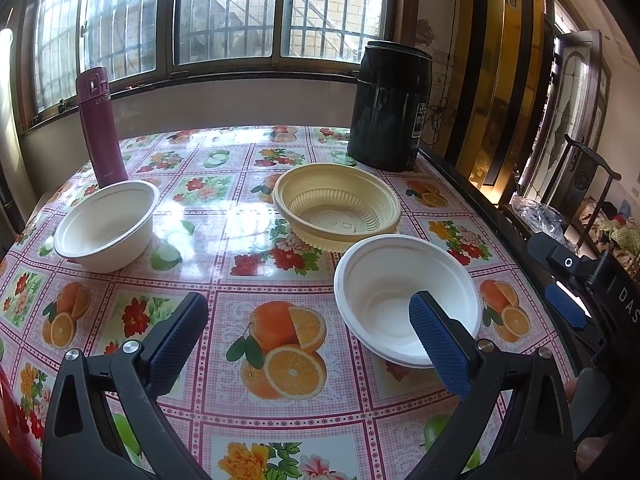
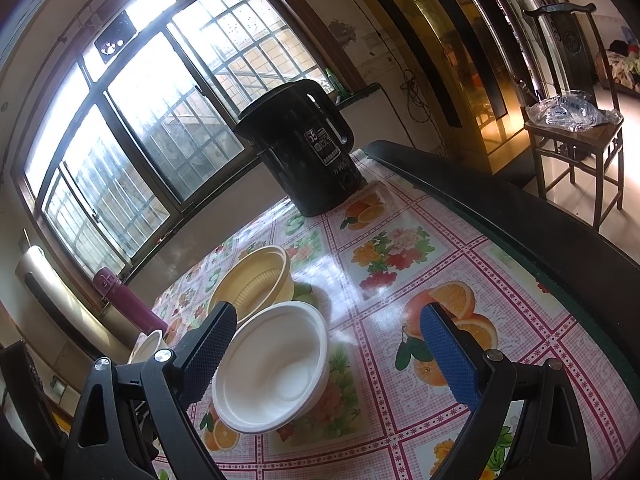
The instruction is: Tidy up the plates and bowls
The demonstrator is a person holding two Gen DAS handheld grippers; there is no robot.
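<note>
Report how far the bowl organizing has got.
Done: nothing stacked; the yellow bowl, near white bowl and far white bowl sit apart on the table. In hand: nothing; left gripper and right gripper are open. Left: gathering all three.

A home dining room: fruit-print tablecloth point(image 1: 280, 320), black kettle point(image 1: 390, 108), barred windows point(image 1: 224, 12), wooden chair point(image 2: 576, 128).

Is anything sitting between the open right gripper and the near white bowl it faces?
Nothing visible. The right gripper is open, and the near white bowl lies just ahead beside its left finger, with only bare tablecloth around it. The yellow bowl stands behind the white one, the black kettle farther back.
</note>
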